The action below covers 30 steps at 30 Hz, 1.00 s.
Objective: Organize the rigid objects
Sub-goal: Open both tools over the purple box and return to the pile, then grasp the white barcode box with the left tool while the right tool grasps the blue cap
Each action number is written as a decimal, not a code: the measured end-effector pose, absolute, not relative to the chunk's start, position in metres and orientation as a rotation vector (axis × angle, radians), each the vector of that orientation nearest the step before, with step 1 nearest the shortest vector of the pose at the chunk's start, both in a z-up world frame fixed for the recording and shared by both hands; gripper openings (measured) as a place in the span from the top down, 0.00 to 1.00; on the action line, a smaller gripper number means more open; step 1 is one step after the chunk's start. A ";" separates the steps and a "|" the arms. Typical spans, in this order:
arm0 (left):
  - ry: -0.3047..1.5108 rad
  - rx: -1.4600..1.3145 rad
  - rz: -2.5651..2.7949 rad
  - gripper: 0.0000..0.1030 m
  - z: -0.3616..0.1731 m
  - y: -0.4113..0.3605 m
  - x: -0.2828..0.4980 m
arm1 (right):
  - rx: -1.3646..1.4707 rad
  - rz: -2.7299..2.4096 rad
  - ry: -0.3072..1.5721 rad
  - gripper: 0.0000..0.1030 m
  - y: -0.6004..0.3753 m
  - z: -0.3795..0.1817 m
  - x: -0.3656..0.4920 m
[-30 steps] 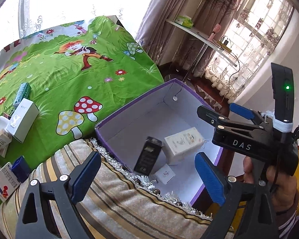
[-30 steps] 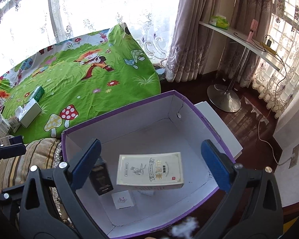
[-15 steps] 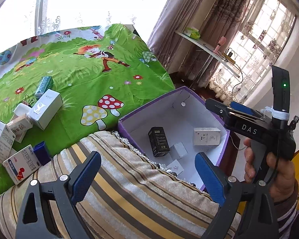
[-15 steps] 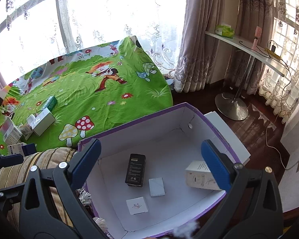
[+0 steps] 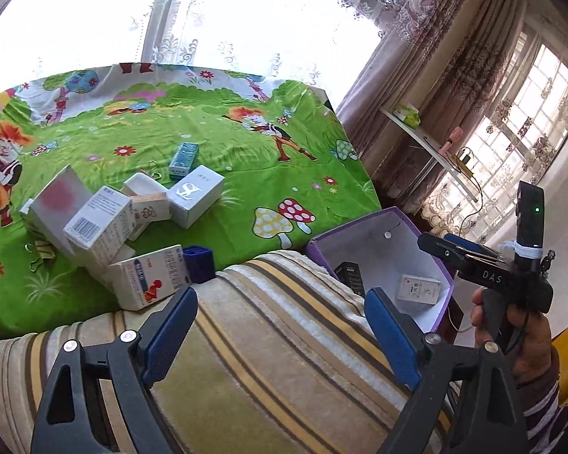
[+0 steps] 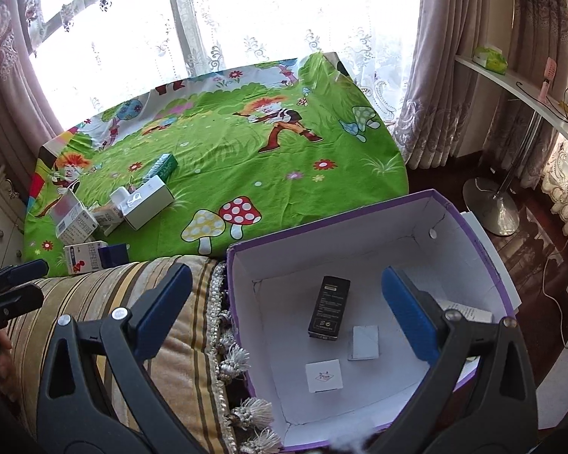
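Bedsheet [image 6: 246, 159], green with cartoon mushrooms, spreads from my ten to one o'clock in both views. Nearer, a striped cushion [image 5: 269, 340] lies under my left gripper [image 5: 280, 333], whose jaws are closing from wide apart with nothing between them. At four o'clock of that view sits the purple box [image 6: 473, 234]; my right gripper [image 6: 284, 310] hangs over its near edge, jaws spread wide and empty. Inside the box lie a black carton [image 6: 328, 307], a white carton [image 5: 416, 289] and two small white packets [image 6: 323, 375]. A heap of loose cartons [image 5: 106, 223] waits on the sheet at ten o'clock, a teal carton [image 5: 183, 157] behind it at eleven.
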<state>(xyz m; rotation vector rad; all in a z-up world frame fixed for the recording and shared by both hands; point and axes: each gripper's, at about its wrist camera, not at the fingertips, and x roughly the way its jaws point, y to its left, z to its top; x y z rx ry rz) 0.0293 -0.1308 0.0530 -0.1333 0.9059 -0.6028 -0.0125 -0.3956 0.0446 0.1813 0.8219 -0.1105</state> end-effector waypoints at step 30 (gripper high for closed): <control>0.999 0.158 -0.355 0.43 0.003 -0.080 0.142 | -0.034 0.247 1.004 0.02 -0.248 0.016 0.065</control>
